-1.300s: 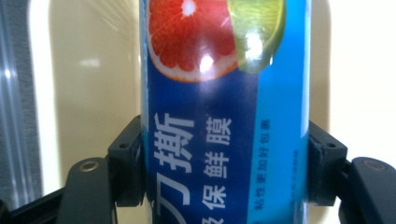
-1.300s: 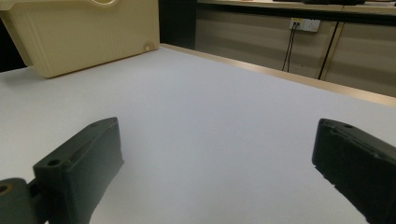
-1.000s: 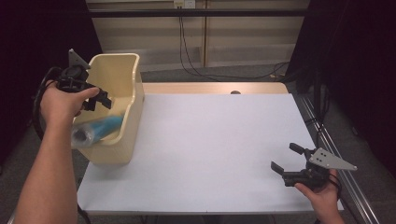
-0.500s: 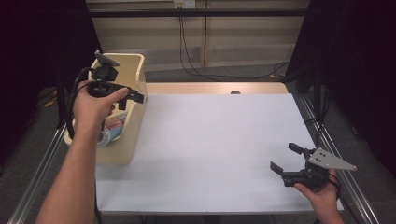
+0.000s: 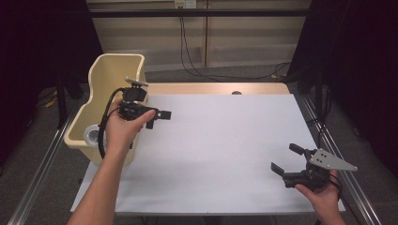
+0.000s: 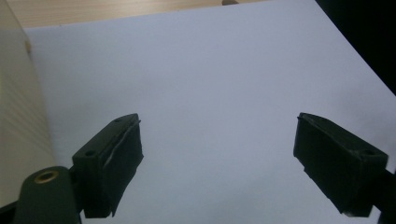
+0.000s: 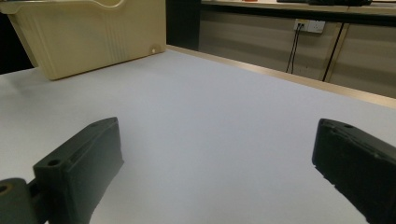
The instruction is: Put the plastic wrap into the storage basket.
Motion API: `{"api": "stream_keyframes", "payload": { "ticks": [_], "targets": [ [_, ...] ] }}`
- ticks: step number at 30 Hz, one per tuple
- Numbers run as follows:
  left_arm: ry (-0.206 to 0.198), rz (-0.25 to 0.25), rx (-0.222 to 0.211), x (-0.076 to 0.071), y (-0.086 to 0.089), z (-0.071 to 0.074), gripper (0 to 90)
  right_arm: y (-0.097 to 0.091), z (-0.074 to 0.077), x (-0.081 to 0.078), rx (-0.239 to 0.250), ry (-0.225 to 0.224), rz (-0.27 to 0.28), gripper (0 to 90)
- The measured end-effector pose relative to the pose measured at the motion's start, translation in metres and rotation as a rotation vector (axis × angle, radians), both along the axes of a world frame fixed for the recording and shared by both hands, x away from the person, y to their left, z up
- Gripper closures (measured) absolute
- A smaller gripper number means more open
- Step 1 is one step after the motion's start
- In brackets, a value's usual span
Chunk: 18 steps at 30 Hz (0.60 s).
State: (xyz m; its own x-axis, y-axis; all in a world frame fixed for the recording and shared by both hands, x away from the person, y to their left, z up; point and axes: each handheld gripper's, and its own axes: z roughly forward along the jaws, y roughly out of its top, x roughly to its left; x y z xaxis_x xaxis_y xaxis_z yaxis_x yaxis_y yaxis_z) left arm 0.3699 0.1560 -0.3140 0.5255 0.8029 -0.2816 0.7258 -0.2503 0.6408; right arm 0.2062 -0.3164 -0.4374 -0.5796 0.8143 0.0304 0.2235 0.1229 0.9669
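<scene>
Fingers of both the left gripper (image 5: 159, 118) and right gripper (image 5: 287, 159) stand apart, empty, the left's just widened.

One camera sits high up on the person's side and looks forward and down. It sees the whole white bench (image 5: 225, 150), the cream bin (image 5: 110, 89) at the far left, and both arms coming in from below.

A second camera rides on the left hand-held gripper (image 5: 157, 117). It looks along that hand-held gripper's two black jaws, close over the white top, with the bin wall (image 6: 21, 116) just to the left of its jaws.

A third camera rides on the right hand-held gripper (image 5: 287, 159). It sits low, looks across the bench (image 7: 210, 116), and sees the bin (image 7: 88, 37) far ahead of its jaws.

All three cameras see the white top and the bin.
</scene>
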Motion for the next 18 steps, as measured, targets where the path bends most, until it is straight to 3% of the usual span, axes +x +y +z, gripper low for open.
{"api": "stream_keyframes", "payload": {
  "ticks": [6, 9, 13, 14, 15, 16, 17, 18],
  "targets": [
    [-0.027, -0.019, -0.042, -0.011, -0.007, -0.028, 14.4, 0.001, 0.0, 0.0, -0.002, 0.0, 0.0, 1.4],
    [-0.075, -0.031, -0.064, -0.017, -0.008, -0.041, 13.6, 0.001, -0.001, 0.0, -0.002, 0.003, 0.001, 1.4],
    [-0.111, -0.048, -0.077, -0.025, -0.01, -0.054, 12.7, 0.001, -0.001, 0.0, -0.004, 0.002, 0.004, 1.4],
    [-0.111, -0.048, -0.077, -0.025, -0.01, -0.054, 12.4, 0.001, -0.001, 0.0, -0.004, 0.002, 0.004, 1.4],
    [-0.14, -0.062, -0.077, -0.029, -0.01, -0.058, 12.2, 0.001, -0.001, 0.0, -0.004, 0.003, 0.004, 1.4],
    [-0.14, -0.062, -0.077, -0.029, -0.01, -0.058, 11.9, 0.001, -0.001, 0.0, -0.004, 0.003, 0.004, 1.4],
    [-0.174, -0.084, -0.074, -0.035, -0.01, -0.062, 11.7, 0.002, -0.001, 0.0, -0.004, 0.003, 0.004, 1.4],
    [-0.174, -0.084, -0.074, -0.035, -0.01, -0.062, 11.7, 0.002, -0.001, 0.0, -0.006, 0.003, 0.002, 1.4]
  ]
}}
